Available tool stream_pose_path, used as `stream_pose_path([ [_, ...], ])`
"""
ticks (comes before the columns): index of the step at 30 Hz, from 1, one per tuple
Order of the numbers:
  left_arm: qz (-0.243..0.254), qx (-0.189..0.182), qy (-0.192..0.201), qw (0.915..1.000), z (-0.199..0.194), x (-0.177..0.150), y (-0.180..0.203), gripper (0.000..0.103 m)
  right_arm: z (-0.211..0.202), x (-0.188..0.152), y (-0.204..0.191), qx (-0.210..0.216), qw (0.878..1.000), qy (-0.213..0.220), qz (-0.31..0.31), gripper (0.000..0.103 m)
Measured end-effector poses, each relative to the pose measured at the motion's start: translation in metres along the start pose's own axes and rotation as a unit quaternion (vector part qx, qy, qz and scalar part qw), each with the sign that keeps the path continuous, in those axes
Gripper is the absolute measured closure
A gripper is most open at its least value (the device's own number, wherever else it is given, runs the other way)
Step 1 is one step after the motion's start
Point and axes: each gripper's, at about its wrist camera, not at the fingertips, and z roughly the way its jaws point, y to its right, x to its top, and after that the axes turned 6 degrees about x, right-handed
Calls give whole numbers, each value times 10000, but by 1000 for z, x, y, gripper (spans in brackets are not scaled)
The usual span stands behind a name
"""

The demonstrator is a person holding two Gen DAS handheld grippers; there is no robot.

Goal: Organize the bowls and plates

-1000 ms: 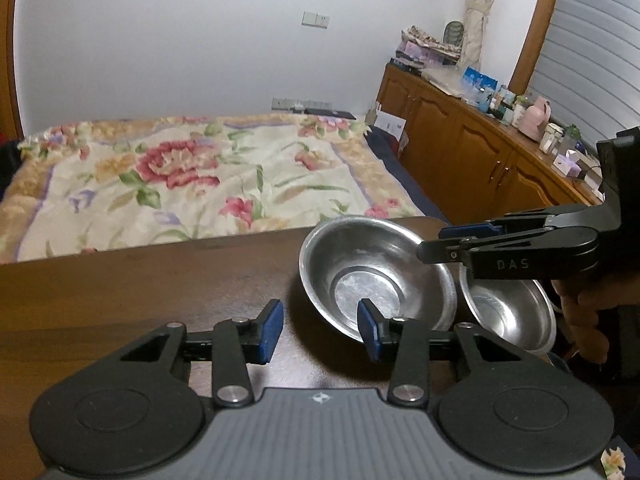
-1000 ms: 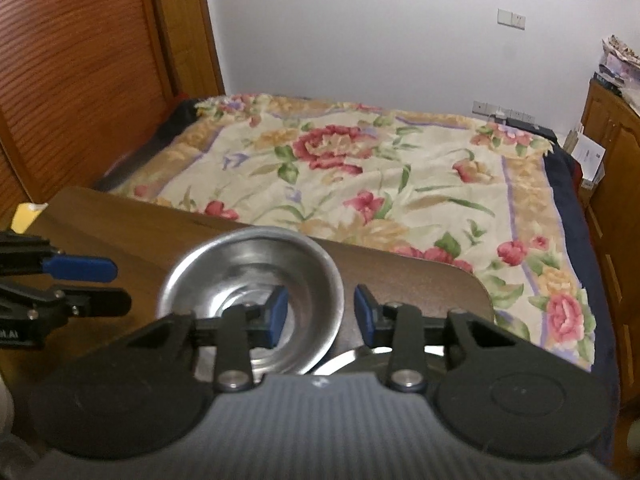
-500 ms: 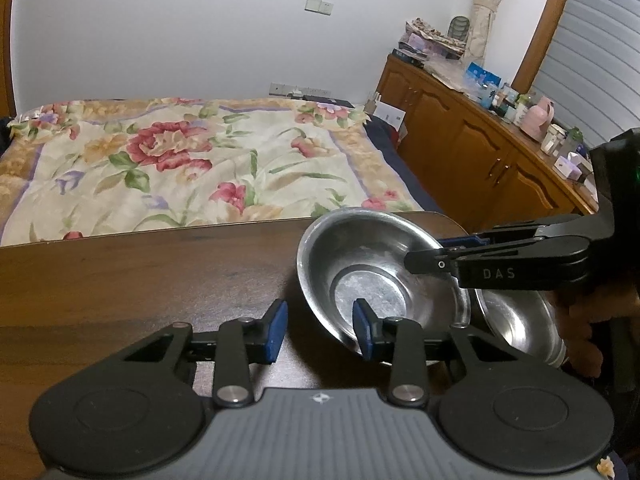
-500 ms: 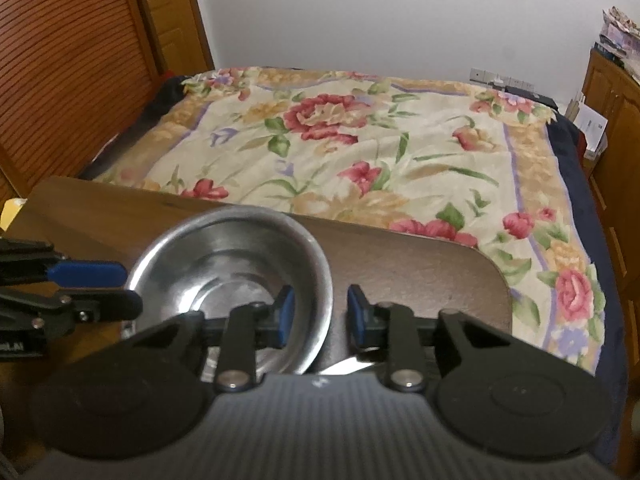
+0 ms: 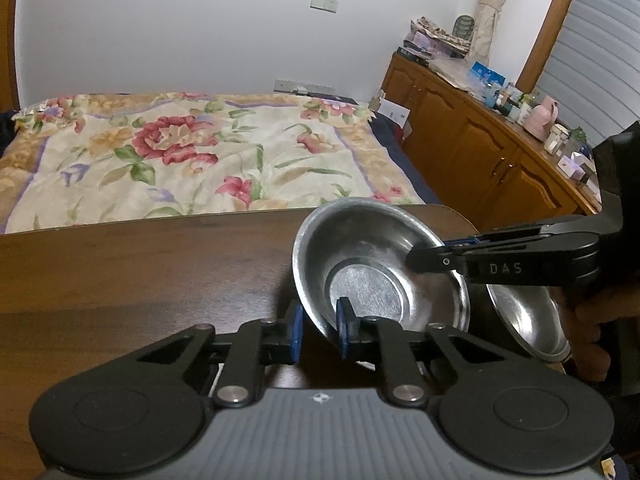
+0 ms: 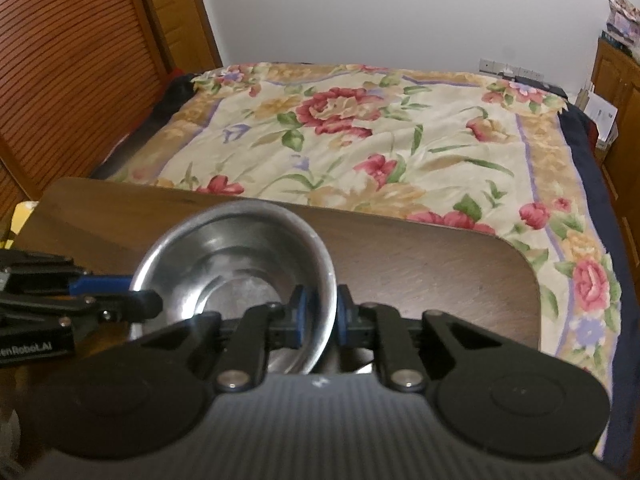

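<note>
A cream bedspread (image 6: pixel 360 128) carries red flowers, green leaves and a tan border on the far side; the near table (image 5: pixel 140 264) is dark brown wood; both bowls (image 5: pixel 376 264) are dull silver; black grippers (image 5: pixel 318 330) have blue pads (image 6: pixel 298 314); right-hand cabinets (image 5: pixel 472 140) are orange-brown

The second shiny steel bowl (image 5: pixel 532 320) near the right edge of the dark wooden table (image 5: pixel 140 272) is half covered by the right black gripper's arm (image 5: pixel 520 264), and in the right wrist view only a sliver of it (image 6: pixel 356 364) peeks out under the gripper body. Clutter on the brown cabinet top (image 5: pixel 532 120) is too tiny to identify. The table's near edge is hidden in both views.
</note>
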Motion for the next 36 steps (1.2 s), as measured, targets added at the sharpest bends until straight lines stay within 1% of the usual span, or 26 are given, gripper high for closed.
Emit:
stream_pose_path([
  [2,20,22,38,10000,-6,1,0,88,-3,-1,-2,46,10000,34,16,88],
  [9,33,25,320,9995,-40,6,1,89,-28,2,-18,91,9996,267,-55,88],
  [17,123,-51,680,9976,-93,8,16,89,-76,7,-39,42,9977,653,-154,88],
  [23,266,-141,951,9950,-139,4,31,89,-121,2,-56,-30,9955,918,-238,88],
  [29,408,-209,1188,9919,-182,-11,48,89,-159,-12,-69,-57,9931,1146,-244,88],
  [36,496,-257,1311,9898,-215,-40,60,89,-183,-36,-80,-46,9919,1249,-241,88],
])
